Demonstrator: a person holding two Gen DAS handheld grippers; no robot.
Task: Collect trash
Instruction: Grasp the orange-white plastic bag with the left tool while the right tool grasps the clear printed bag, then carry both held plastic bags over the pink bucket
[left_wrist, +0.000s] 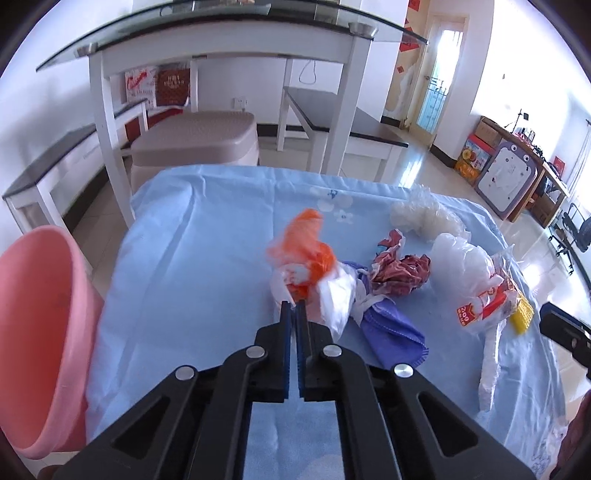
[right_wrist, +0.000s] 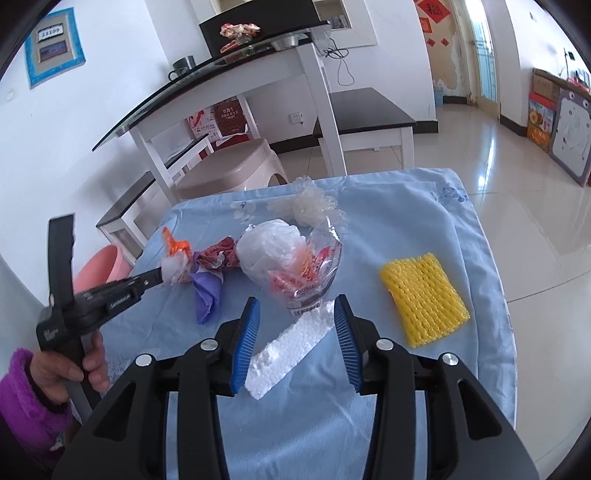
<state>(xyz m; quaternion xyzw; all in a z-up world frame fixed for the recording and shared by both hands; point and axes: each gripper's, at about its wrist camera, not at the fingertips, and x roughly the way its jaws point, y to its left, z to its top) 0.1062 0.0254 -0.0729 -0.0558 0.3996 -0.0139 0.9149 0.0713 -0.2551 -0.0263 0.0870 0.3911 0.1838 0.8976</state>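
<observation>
My left gripper (left_wrist: 293, 308) is shut on the near edge of an orange-and-white plastic bag (left_wrist: 306, 243) on the blue cloth (left_wrist: 192, 258); the right wrist view shows its tips (right_wrist: 159, 275) pinching that bag (right_wrist: 176, 260). My right gripper (right_wrist: 296, 301) is open, its blue pads either side of a white foam strip (right_wrist: 291, 347) without touching it. Just ahead lies a clear wrapper with red print (right_wrist: 314, 269). A purple mask (left_wrist: 391, 328), a crumpled red wrapper (left_wrist: 399, 273) and a white plastic bag (left_wrist: 458, 258) lie between the two grippers.
A pink bucket (left_wrist: 40, 325) stands off the table's left edge. A yellow foam net (right_wrist: 423, 299) lies right of my right gripper, and crumpled clear plastic (right_wrist: 314, 205) sits farther back. A beige stool (left_wrist: 195, 140) and a white glass-topped table (left_wrist: 221, 48) stand beyond.
</observation>
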